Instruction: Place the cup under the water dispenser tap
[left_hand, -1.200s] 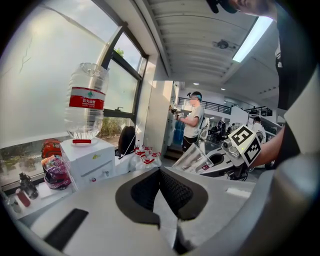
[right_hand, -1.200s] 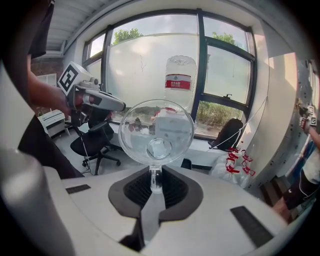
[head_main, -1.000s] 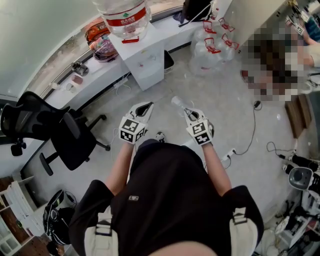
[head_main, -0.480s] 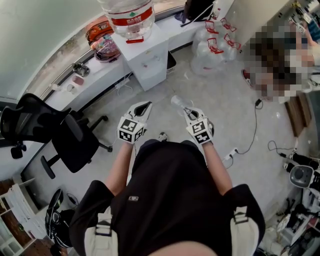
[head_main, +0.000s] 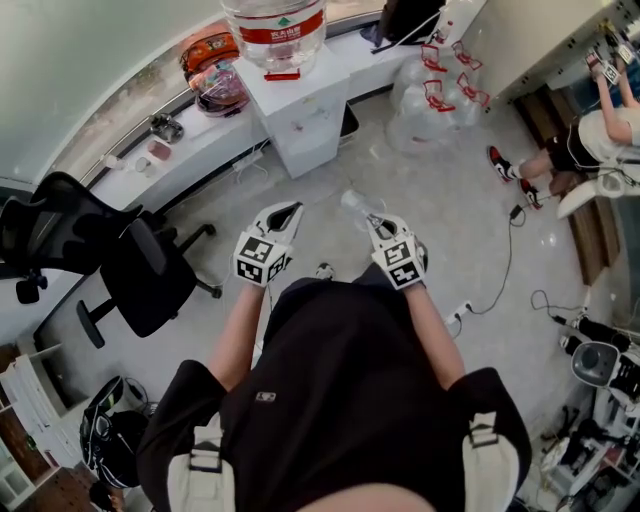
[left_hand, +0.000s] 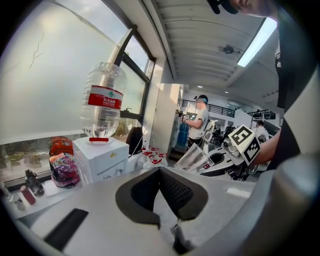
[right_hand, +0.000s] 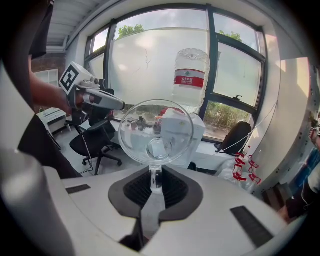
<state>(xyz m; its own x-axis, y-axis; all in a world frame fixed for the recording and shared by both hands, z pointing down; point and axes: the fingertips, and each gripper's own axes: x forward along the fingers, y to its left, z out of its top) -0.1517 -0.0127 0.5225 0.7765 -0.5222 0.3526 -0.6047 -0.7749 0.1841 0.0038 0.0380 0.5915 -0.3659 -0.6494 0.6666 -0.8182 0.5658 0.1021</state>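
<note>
Tilting forward and down, right tongs (head_main: 364, 217) grip the cup (right_hand: 156, 131).

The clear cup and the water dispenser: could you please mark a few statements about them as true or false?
1. The right tool grips the clear cup. True.
2. The cup stands under the tap of the white dispenser. False: it is held in the air by the right tool, well short of the dispenser.
3. The left tool holds a bottle. False: nothing is between its jaws.
4. A large water bottle with a red label sits upside down on top of the dispenser. True.
</note>
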